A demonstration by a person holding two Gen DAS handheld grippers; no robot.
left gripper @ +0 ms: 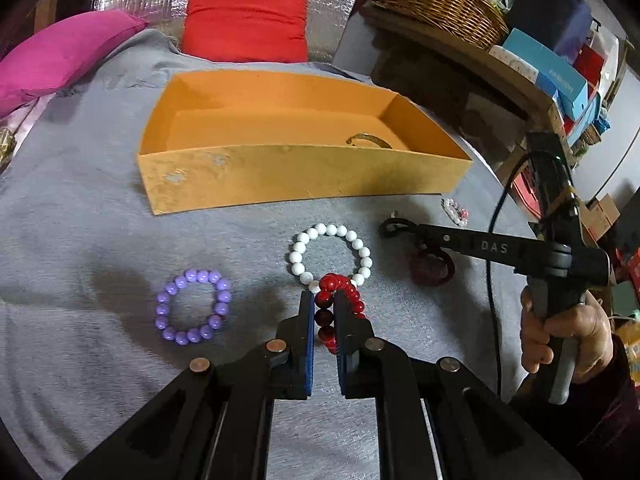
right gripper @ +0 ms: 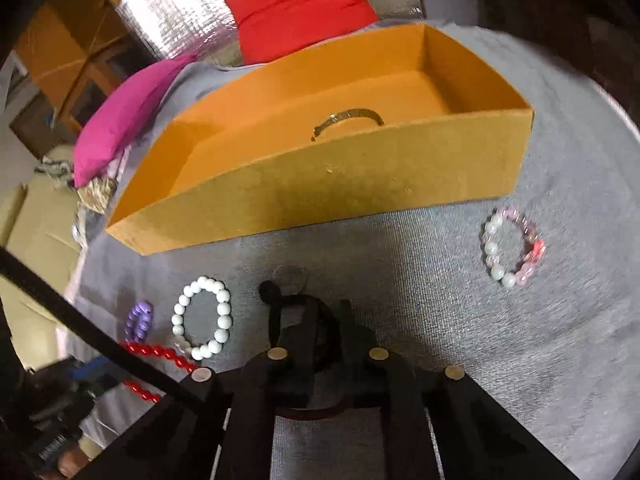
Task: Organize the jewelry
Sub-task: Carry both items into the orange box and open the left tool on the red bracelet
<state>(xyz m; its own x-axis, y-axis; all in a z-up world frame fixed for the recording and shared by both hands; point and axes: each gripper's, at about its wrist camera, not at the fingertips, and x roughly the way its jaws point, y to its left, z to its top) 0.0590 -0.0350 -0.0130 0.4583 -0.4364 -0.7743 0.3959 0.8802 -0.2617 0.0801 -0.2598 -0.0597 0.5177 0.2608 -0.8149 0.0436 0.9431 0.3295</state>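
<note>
Pick-up underway: left gripper (left gripper: 324, 308) is clamped on the red bead bracelet (left gripper: 340, 292) beside the white bead bracelet (left gripper: 330, 254), right gripper (right gripper: 326, 320) has closed on a dark hair tie (right gripper: 280, 300), and both likely need lifting over the orange box (left gripper: 280, 176)

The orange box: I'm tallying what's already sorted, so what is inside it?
Inside the orange box lies one gold bangle. Its near wall hides the bangle's lower part and the front floor strip.
</note>
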